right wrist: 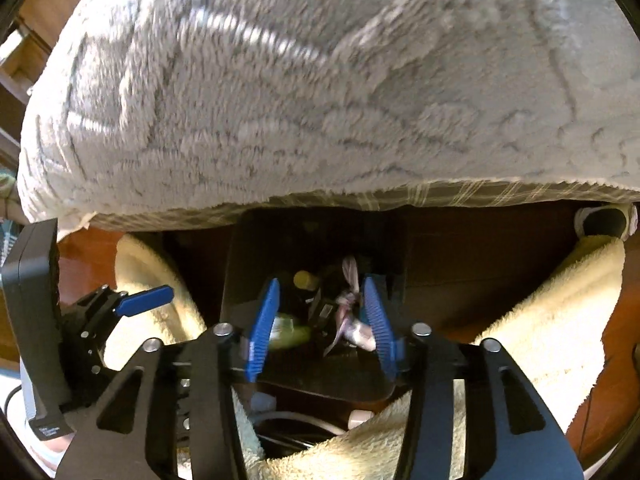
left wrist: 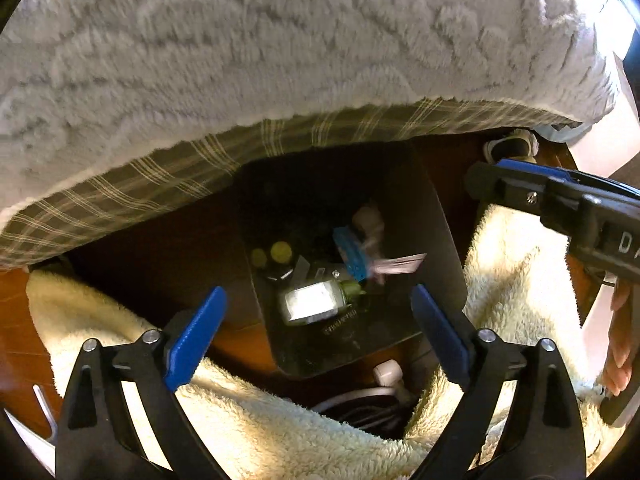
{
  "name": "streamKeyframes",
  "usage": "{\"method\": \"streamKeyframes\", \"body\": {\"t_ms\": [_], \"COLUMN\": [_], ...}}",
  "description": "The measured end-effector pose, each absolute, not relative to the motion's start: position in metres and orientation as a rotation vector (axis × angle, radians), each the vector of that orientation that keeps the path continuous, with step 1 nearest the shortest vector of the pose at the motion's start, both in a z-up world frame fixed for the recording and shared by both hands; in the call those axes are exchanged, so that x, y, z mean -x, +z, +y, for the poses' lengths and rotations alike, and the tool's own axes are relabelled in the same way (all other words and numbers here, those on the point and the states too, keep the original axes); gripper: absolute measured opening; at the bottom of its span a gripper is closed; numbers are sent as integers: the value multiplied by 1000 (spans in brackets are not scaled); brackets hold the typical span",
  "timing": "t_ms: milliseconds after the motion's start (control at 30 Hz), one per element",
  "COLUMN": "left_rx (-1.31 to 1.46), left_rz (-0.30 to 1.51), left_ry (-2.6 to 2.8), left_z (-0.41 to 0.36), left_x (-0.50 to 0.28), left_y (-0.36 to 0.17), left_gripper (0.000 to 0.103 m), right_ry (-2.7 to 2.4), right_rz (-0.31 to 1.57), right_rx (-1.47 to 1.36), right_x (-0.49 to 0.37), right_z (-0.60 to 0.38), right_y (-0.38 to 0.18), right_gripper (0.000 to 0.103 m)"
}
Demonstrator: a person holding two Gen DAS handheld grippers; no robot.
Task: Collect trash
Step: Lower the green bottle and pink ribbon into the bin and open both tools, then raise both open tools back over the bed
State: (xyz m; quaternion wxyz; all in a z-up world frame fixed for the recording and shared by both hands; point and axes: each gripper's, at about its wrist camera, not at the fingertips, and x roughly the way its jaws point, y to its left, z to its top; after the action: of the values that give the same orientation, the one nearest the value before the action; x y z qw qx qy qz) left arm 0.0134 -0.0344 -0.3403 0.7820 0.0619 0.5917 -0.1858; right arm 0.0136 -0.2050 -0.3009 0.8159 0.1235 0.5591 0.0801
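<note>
Left wrist view: the left tool [left wrist: 316, 332] hangs above a dark open bin [left wrist: 444, 232] standing on the wooden floor [left wrist: 16, 320], its blue fingers [left wrist: 196, 336] spread wide apart with nothing between them. Only this view shows the bin's contents clearly lit: a bright, clear plastic bottle [left wrist: 310, 302] lying on its side near the bin's near wall, its long axis running left to right and its greenish cap end pointing right; a blue wrapper [left wrist: 352, 254] behind it; and a crumpled pink-and-white scrap [left wrist: 394, 264] toward the right wall, though blur hides whether it rests on the other trash. The right tool [left wrist: 512, 188] enters from the right edge; its gap cannot be judged here.

Right wrist view: the right tool [right wrist: 320, 328] is seen from behind, its blue fingers [right wrist: 264, 332] parted and framing the bin [right wrist: 240, 280] interior. Between them, but touching neither, sits a twisted pink-and-white wrapper [right wrist: 352, 312], its long axis roughly upright, one end pointing up toward the bin's far wall. The left tool [right wrist: 144, 300] shows at the left edge, beside a dark handheld body.

Both views: a cream fleece blanket [left wrist: 520, 280] lies on the floor at both sides of the bin, with white cables [left wrist: 384, 376] in front of the near wall. A bed [right wrist: 320, 100] with a grey fleece cover and plaid edging overhangs the far wall.
</note>
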Motion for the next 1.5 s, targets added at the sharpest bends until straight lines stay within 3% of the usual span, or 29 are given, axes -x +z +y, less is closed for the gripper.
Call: {"method": "streamKeyframes", "body": {"t_ms": [100,167,267,867,1133,1500], "left_rx": [-136,-131,-120,-89,-96,-136], "left_rz": [1257,1238,1203,883,855,859], "left_ry": [-391,-388,-392,-340,-340,-293], "left_z": [-32,-31,-30,-3,-11,-37], "left_x": [-12,-9,-7,-30,-83,-189], "left_y": [-329,-318,-299,-164,-142,-132], "left_gripper": [94,94,94,94,94,94], "right_ry": [143,121,92,34,28,-27], "right_rz": [1152,1126,1088,786,755,816], "right_rx": [-265,-257,-239,-148,-114,-148], "right_x": [-10,-8,-3,-17,-63,-171], "right_z": [-214,-218,-223,-245,-250,-276], "right_y": [-288,-280,-265,-140,-113,-119], "right_gripper": [64,80,92,99,99,99]}}
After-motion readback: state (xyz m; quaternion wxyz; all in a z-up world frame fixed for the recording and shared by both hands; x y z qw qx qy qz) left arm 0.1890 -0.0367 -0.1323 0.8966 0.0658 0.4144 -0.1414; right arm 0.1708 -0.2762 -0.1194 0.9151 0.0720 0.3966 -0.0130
